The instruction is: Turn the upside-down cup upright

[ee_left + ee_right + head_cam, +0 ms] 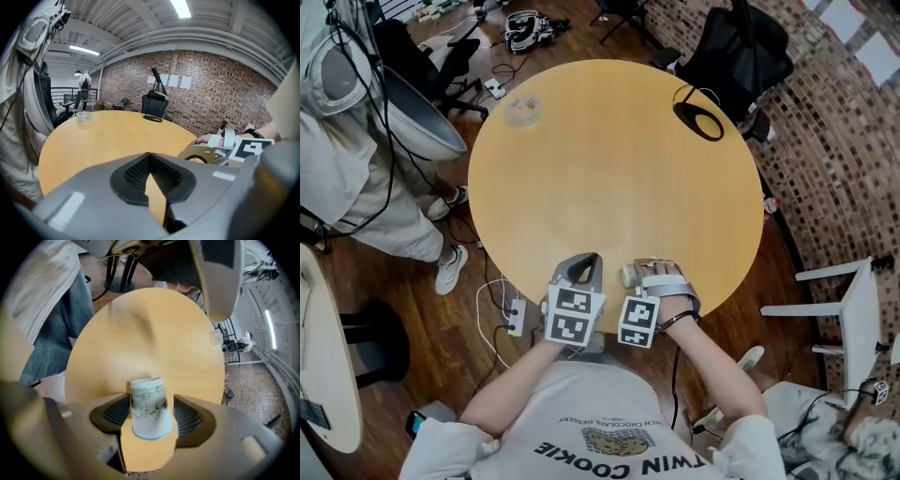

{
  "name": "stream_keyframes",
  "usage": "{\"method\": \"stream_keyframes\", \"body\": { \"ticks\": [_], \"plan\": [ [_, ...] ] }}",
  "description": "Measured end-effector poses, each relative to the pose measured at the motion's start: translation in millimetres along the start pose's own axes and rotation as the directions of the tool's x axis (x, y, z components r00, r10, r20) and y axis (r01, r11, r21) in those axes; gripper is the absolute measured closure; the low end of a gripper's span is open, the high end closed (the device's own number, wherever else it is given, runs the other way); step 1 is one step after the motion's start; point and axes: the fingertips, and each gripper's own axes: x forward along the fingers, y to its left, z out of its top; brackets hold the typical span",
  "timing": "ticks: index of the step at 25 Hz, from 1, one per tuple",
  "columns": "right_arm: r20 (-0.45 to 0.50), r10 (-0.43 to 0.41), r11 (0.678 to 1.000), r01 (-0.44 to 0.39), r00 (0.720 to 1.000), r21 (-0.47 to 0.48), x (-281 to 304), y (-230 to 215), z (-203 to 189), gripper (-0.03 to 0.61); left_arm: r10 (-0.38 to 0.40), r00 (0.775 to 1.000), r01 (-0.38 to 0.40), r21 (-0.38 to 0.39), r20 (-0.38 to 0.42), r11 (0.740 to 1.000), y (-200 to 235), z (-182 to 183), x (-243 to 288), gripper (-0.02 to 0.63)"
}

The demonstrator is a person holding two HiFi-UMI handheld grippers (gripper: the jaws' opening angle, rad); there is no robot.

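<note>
A white paper cup with a grey-green leaf print sits between the pads of my right gripper. Both pads touch its sides, and its wide rim faces the camera. In the head view this gripper lies rolled on its side at the near edge of the round wooden table, and only a sliver of the cup shows. My left gripper rests just to its left. Its jaws meet at the tips with nothing between them.
A small clear container stands at the table's far left, and a black oval ring lies at the far right. Black chairs stand beyond the far edge. A person in light clothes stands to the left, beside cables on the floor.
</note>
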Motion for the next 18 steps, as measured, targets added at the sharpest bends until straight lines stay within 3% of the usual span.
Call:
{"method": "stream_keyframes", "body": {
  "ticks": [6, 8, 9, 11, 14, 18],
  "plan": [
    [0.071, 0.024, 0.993, -0.032, 0.997, 0.114, -15.3, 2.4, -4.1, 0.296, -0.004, 1.000, 0.004, 0.000, -0.002, 1.000, -1.7, 1.3, 0.1, 0.611],
    [0.164, 0.075, 0.963, -0.114, 0.984, 0.245, -24.4, 6.6, -2.1, 0.296, -0.005, 1.000, 0.005, -0.002, -0.002, 1.000, -2.9, 0.6, 0.0, 0.611],
    [0.226, 0.098, 0.929, -0.170, 0.969, 0.330, -29.8, 6.9, -1.8, 0.296, -0.007, 1.000, 0.007, -0.003, -0.002, 1.000, -4.1, 0.4, 0.4, 0.611],
    [0.336, 0.100, 0.830, -0.265, 0.937, 0.491, -40.2, -0.7, -7.0, 0.296, -0.012, 1.000, 0.012, -0.002, -0.002, 1.000, -6.9, 1.0, 1.7, 0.611],
    [0.425, 0.029, 0.658, -0.338, 0.905, 0.673, -47.3, -20.0, -28.0, 0.296, -0.022, 1.000, 0.022, 0.003, -0.006, 1.000, -10.5, 2.9, 3.4, 0.611],
    [0.536, -0.038, 0.376, -0.485, 0.843, 0.790, -39.3, -30.1, -57.1, 0.298, -0.038, 0.999, 0.038, 0.017, -0.012, 0.999, -17.9, 5.7, 7.7, 0.611]
  ]
}}
